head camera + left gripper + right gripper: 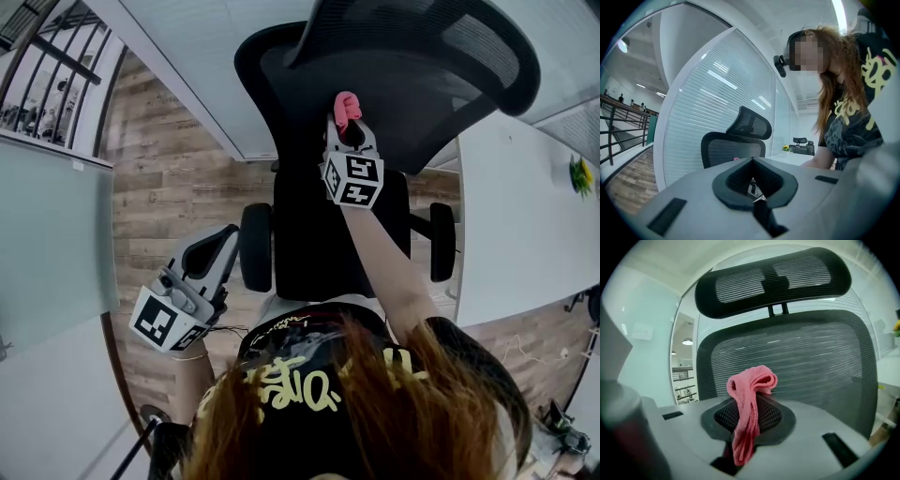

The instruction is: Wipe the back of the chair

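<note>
The chair's black mesh back [811, 362] stands upright just ahead of your right gripper [750, 420]. Its jaws are clamped on a pink cloth [750, 394], whose bunched end points at the mesh; whether it touches is unclear. The headrest [773, 280] sits above. Your left gripper [211, 248] hangs low beside an armrest [255, 246], jaws pressed together with nothing between them. A white table [525, 216] flanks the chair at right. The yellow print on your black shirt [291, 337] is unreadable.

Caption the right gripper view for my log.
Right gripper shut on a pink cloth, facing the office chair's mesh backrest and headrest.
</note>
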{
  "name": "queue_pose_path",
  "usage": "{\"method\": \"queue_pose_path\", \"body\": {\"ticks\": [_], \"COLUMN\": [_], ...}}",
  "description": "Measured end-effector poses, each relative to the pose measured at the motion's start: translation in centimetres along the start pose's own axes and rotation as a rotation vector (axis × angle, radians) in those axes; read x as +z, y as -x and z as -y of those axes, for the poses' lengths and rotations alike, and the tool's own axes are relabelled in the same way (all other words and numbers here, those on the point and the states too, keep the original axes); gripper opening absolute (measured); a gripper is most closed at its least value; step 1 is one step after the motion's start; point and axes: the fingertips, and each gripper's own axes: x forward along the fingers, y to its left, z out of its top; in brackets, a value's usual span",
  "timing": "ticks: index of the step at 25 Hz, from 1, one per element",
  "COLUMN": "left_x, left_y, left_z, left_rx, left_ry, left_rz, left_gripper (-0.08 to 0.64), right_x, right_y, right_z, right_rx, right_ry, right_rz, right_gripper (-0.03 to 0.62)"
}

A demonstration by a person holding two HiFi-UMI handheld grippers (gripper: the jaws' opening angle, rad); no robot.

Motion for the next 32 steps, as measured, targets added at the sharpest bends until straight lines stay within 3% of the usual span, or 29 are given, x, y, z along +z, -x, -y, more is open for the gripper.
{"method": "queue_pose_path", "body": {"ticks": [15,20,26,32], "left_x": [-0.8,-1.2,-1.5,-1.2], "left_y": [3.1,3.3,3.2,2.2], "left_z": [-3.6,-4.1,-4.1,-3.5], "left_rx": [0.021,0.030,0.038,0.024], "left_ry": [0.025,0.031,0.036,0.033], "left_rz": [-0.017,-0.016,-0.013,-0.002], "left_gripper": [-0.008,-0.008,-0.008,-0.008], "right_x": [-0.9,-1.5,-2.2,0.0], "right_y": [-2.8,-3.2,-2.7,-0.1], "right_z": [-10.3,-12.4,-15.5,-15.9], "right_rx": [0.159,0.209,0.328,0.395], "right_ry": [0.032,0.034,0.079,0.080], "right_rz": [-0.010,-0.024,-0.054,-0.010], "right_gripper": [0.067,0.067,0.067,0.067]}}
